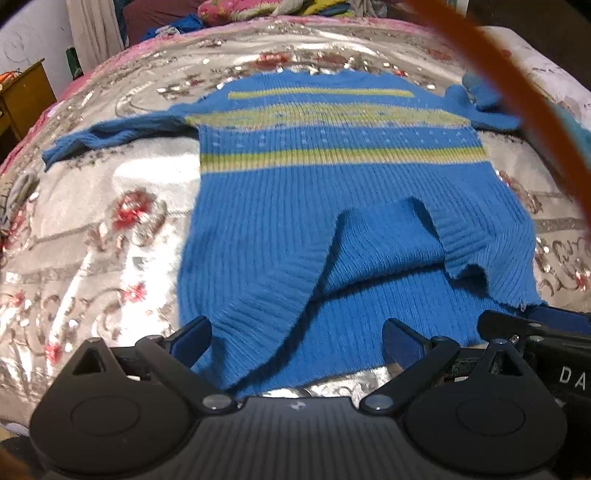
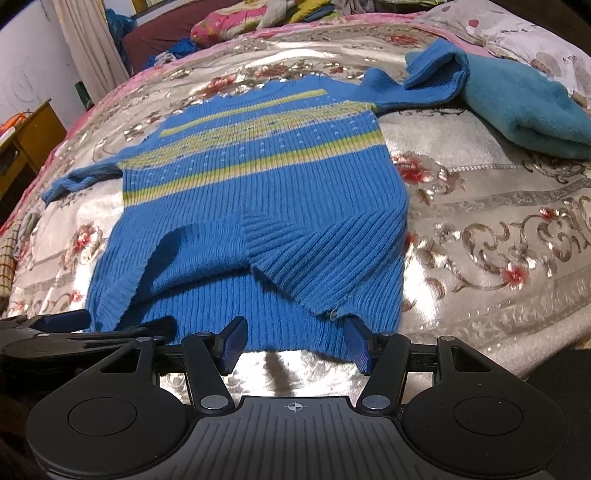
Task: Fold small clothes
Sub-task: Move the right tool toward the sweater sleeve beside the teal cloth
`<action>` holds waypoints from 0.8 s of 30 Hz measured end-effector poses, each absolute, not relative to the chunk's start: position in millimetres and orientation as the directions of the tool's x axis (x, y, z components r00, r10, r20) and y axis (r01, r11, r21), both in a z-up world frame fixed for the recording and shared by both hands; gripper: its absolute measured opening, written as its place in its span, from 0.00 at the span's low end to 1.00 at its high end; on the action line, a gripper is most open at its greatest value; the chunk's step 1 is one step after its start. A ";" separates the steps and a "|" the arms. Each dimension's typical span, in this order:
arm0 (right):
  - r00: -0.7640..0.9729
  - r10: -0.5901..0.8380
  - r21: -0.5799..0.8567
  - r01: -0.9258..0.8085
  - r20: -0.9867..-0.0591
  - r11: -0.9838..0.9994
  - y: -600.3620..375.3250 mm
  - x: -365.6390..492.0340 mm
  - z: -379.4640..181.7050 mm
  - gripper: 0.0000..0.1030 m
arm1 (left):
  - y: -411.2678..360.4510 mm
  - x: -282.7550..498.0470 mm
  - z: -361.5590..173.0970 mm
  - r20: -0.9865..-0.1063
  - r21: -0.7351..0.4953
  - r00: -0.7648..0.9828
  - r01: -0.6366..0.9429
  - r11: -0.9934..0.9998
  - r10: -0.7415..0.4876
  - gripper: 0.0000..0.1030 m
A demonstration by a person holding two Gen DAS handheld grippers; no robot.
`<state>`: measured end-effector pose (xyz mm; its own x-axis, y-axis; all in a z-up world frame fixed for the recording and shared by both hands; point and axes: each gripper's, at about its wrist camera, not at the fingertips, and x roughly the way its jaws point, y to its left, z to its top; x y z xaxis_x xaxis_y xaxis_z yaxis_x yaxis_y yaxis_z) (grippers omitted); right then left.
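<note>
Sweater (image 1: 332,177) hem folded back; right sleeve end blurred.

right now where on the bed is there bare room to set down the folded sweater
Bare bedspread lies right of the blue sweater, in front of the teal cloth. Another free patch sits left of the sweater, below its left sleeve. It is crowded along the near hem, where the left gripper and right gripper stand open.

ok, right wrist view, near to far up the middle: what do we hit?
Right gripper with open fingers → bare bedspread → sweater hem, flipped-up → yellow-green stripes → sweater neckline → floral pillow.
</note>
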<state>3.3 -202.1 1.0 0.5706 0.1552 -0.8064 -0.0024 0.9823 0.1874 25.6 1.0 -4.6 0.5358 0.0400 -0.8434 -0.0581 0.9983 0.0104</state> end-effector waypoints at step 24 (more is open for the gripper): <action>0.434 0.518 0.412 -0.320 -0.737 0.853 -214.8 127.0 -0.8 0.56 | 31.3 101.4 6.6 -0.787 -0.062 0.588 0.226 0.972 -0.187 1.00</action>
<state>127.0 -214.8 -0.8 0.4344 0.5183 -0.7367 -0.3199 0.8533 0.4117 101.4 31.3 6.6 0.5879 -0.1871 -0.7870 0.2258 0.9722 -0.0624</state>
